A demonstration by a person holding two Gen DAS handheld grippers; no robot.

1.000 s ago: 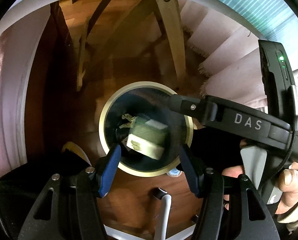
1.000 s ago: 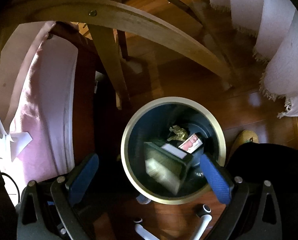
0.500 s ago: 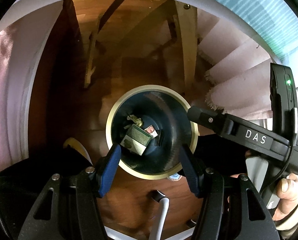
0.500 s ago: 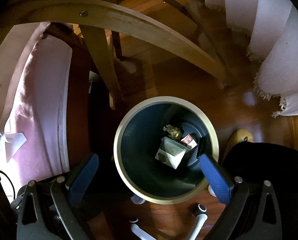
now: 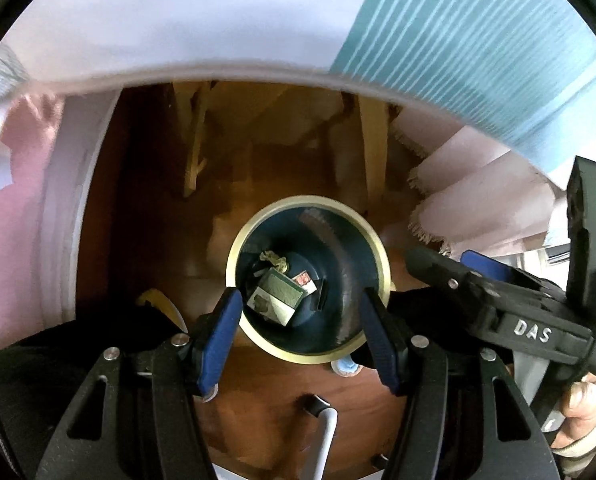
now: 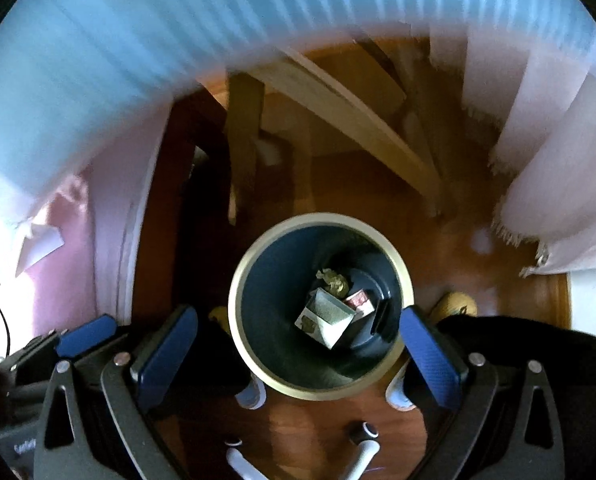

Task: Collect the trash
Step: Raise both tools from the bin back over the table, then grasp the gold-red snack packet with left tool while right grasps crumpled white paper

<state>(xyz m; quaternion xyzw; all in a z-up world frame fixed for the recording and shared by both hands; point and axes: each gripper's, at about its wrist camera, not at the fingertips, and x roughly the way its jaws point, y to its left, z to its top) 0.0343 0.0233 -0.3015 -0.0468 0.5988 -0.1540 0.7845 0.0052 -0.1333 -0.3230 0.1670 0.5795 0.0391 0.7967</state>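
A dark round bin with a pale gold rim (image 5: 234,256) (image 6: 405,272) stands on the wooden floor below both grippers. At its bottom lie a green and white carton (image 5: 276,294) (image 6: 325,314), a crumpled wrapper (image 5: 274,258) (image 6: 333,280) and a small red packet (image 5: 303,280) (image 6: 359,300). My left gripper (image 5: 299,336) is open and empty, high above the bin. My right gripper (image 6: 296,350) is open and empty above the bin; it also shows in the left wrist view (image 5: 497,296) at the right.
A table with a teal striped mat (image 5: 477,40) and white top (image 5: 138,20) curves across the top. Wooden chair legs (image 5: 373,152) (image 6: 337,108) stand behind the bin. Fringed pink cloth (image 5: 477,200) (image 6: 557,180) hangs at the right. White chair-base arms (image 5: 321,440) lie below.
The green carton fell from mid-air to the bottom of the bin. Both grippers have risen, so the bin looks smaller and the table top has come into view.
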